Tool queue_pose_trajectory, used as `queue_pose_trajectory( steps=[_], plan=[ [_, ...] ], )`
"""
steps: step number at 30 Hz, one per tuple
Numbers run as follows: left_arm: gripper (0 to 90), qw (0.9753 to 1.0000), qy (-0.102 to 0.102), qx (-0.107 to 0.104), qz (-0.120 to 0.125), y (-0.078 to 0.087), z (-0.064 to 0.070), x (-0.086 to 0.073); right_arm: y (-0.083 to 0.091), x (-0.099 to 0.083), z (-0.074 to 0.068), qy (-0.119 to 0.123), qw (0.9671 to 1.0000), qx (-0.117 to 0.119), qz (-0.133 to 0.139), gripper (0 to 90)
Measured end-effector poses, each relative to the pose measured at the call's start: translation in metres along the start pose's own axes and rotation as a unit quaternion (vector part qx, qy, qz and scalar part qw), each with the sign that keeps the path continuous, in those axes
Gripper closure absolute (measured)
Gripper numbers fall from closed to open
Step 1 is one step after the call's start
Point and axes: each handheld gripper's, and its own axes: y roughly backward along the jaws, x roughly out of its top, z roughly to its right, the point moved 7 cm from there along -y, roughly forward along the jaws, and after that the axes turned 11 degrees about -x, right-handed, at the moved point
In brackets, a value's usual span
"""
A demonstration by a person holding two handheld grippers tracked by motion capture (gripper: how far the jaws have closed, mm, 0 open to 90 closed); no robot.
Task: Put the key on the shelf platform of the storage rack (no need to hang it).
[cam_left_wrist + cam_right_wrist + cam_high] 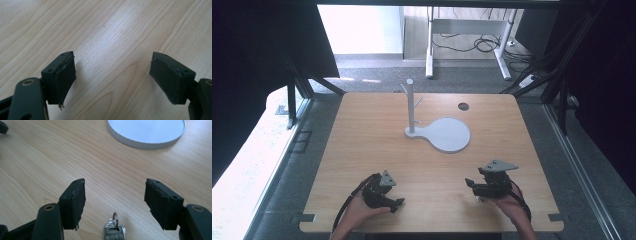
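Both grippers open — right gripper (115, 195) hovers over a key (114, 231) lying flat on the wooden surface (50, 157) between its jaws; left gripper (112, 75) above bare wood; white stand (443, 134) well beyond.

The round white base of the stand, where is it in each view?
High view: round white base right of the post, mid wooden table.
Right gripper view: its rim at the top edge, beyond the open jaws and the key.
Left gripper view: bare wood between open jaws.
Shared landmark: the table's wood grain.
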Motion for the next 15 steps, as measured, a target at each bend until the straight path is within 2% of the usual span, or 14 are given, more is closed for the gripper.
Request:
queue_pose_trajectory(
  steps=[15],
  plan=[
    [21.0, 1.0, 0.005, 0.002, 0.005, 0.003, -0.002, 0.0, 0.001, 0.011, -0.017, 0.024, 0.9996, 0.016, 0.0, 34.7]
  ],
)
